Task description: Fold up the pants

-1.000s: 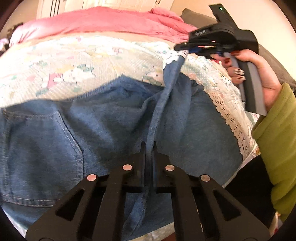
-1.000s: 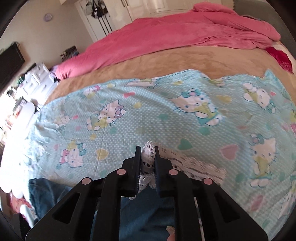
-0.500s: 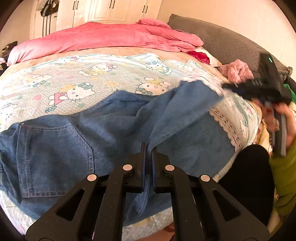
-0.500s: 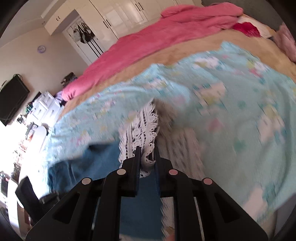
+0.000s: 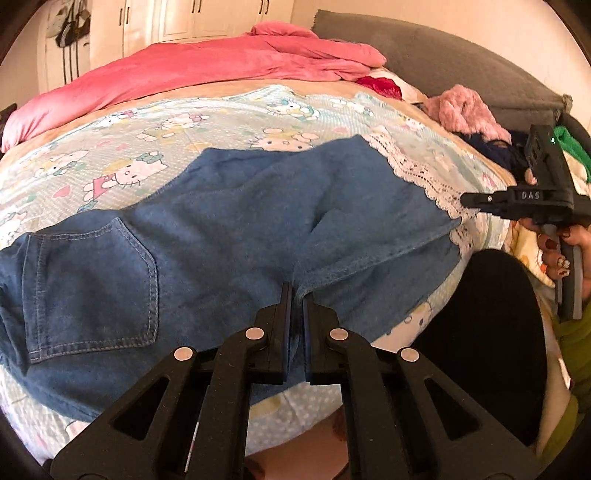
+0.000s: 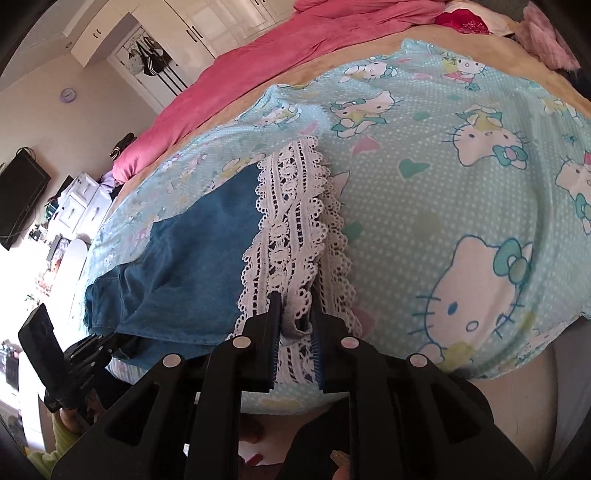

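Blue denim pants (image 5: 221, 229) lie across the cartoon-cat sheet (image 5: 155, 162), back pocket (image 5: 92, 280) at the left, one leg folded over the other. Their white lace hem (image 5: 406, 162) rests at the right. My left gripper (image 5: 296, 299) is shut on the near denim edge at mid-leg. In the right wrist view the lace hem (image 6: 291, 206) lies flat on the sheet and runs between the fingers of my right gripper (image 6: 294, 306). Its jaws are opening and the lace sits loose in the gap. The right gripper (image 5: 467, 199) also shows at the hem's corner.
A pink duvet (image 5: 207, 70) is heaped along the far side of the bed. A grey headboard cushion (image 5: 443, 62) and a fluffy pink garment (image 5: 461, 110) are at the right. White wardrobes (image 6: 207, 26), drawers (image 6: 81, 199) and a television (image 6: 18, 199) stand beyond.
The right gripper swung the lace hem out to the right and down onto the sheet, laying the leg flat, and its jaws have parted. The left gripper kept its hold and shifted slightly.
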